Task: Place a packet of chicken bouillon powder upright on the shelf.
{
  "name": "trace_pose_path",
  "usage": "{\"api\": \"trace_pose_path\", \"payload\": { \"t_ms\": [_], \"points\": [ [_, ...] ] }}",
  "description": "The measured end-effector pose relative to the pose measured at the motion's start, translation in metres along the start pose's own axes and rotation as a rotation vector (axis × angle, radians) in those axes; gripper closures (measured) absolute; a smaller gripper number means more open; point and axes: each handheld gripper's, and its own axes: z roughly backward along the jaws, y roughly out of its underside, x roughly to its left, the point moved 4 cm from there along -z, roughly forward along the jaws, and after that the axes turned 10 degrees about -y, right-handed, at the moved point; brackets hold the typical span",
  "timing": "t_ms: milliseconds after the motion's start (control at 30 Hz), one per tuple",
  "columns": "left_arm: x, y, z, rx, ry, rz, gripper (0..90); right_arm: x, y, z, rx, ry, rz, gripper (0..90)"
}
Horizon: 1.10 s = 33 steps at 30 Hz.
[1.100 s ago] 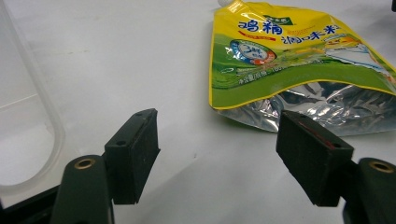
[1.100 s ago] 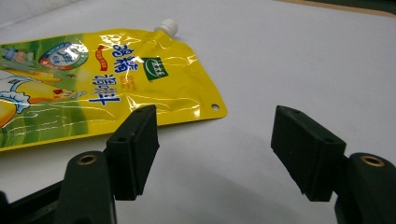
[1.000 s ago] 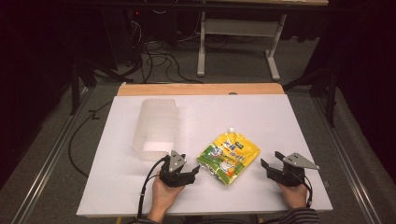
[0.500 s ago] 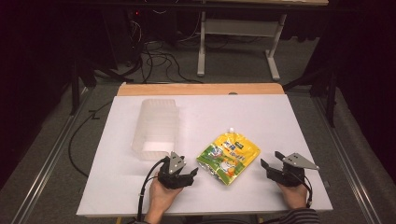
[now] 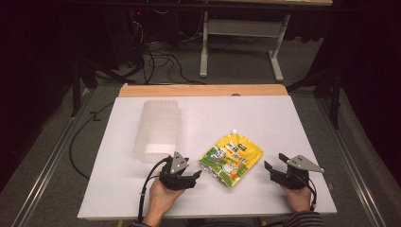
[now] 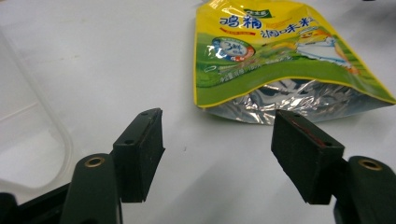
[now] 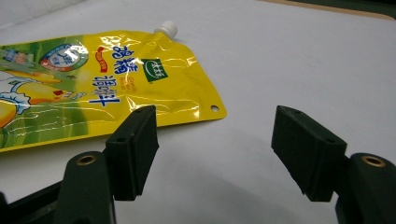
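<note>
Here the pouch (image 5: 231, 159) lies flat at lower centre of the high view, between both grippers, so either could take it. The left gripper (image 5: 193, 177) points at its silver bottom edge, jaws wide but just closing slightly, nothing between; the right gripper (image 5: 273, 169) waits with jaws apart. A clear bin (image 5: 158, 127) stands upper left.

yellow spout pouch (image 6: 280, 51) printed "鸡精调味料", green logo

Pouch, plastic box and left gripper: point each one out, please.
pouch (image 5: 231, 160), high view, middle of its printed yellow face.
plastic box (image 5: 158, 126), high view, middle of its clear body.
left gripper (image 5: 192, 177), high view, between the tips of its open jaws.
</note>
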Motion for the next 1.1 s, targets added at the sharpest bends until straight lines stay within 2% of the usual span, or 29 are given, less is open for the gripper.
{"api": "trace_pose_path", "payload": {
  "t_ms": [67, 133, 167, 433, 467, 667, 733, 1000, 1100],
  "points": [
    [0.000, -0.002, 0.000, 0.005, 0.011, 0.001, 32.4, 0.000, 0.000, 0.000, -0.001, -0.001, -0.001, 32.2],
    [-0.001, -0.007, 0.000, 0.022, 0.043, 0.011, 31.4, 0.000, 0.000, 0.000, -0.001, 0.000, 0.000, 32.2],
    [-0.002, -0.009, 0.000, 0.029, 0.044, 0.013, 28.9, 0.000, 0.000, 0.000, 0.000, -0.001, 0.003, 32.2],
    [-0.003, -0.029, -0.002, 0.047, 0.052, 0.010, 29.3, 0.000, 0.000, 0.000, -0.001, 0.003, 0.002, 32.1],
    [-0.004, -0.034, -0.006, 0.069, 0.059, 0.004, 28.9, 0.000, 0.000, 0.000, 0.000, 0.004, 0.003, 32.0],
    [-0.005, -0.045, -0.017, 0.119, 0.079, -0.001, 26.7, 0.000, 0.000, 0.000, -0.001, 0.004, 0.000, 32.0],
    [-0.005, -0.047, -0.019, 0.131, 0.092, 0.003, 26.7, 0.000, 0.000, 0.000, -0.001, 0.004, 0.000, 32.1],
    [-0.003, -0.065, -0.031, 0.154, 0.099, 0.012, 26.6, 0.001, 0.000, -0.001, 0.005, 0.004, -0.002, 32.1],
    [-0.003, -0.073, -0.040, 0.193, 0.102, -0.009, 26.6, 0.001, 0.000, -0.001, 0.005, 0.004, -0.004, 32.1]
  ]
}}
